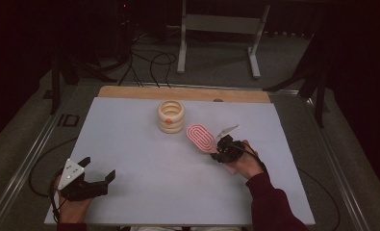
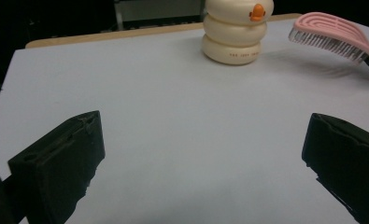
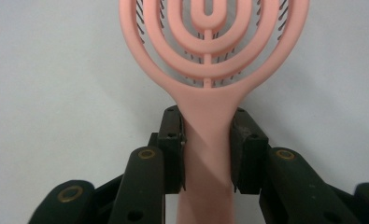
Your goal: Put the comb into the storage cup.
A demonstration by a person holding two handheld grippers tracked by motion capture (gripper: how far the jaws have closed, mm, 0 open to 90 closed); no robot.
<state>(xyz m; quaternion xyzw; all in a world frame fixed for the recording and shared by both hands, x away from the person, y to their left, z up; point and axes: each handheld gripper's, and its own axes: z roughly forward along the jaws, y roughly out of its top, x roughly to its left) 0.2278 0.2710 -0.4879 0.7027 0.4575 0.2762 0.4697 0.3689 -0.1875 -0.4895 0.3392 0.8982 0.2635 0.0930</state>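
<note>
Hairbrush (image 1: 201,137), handle clamped in right tongs (image 3: 206,149), points head-first toward the cream container (image 1: 171,116); left tongs (image 2: 205,154) apart.

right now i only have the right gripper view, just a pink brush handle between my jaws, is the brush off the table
Observer: Yes. In the left gripper view the brush hangs above the sheet, bristles down, with its shadow below it.
Operator: anything near it i could hit
Observer: A cream ringed holder with an orange spot stands just left of the brush head in the high view, apart from it.
Operator: where's my other hand
Observer: The left hand-held gripper sits near the front left corner of the sheet, jaws wide open and holding nothing.
Operator: am i close to an edge
Observer: No. The right hand-held gripper is over the sheet, right of its middle, well inside the edges.
</note>
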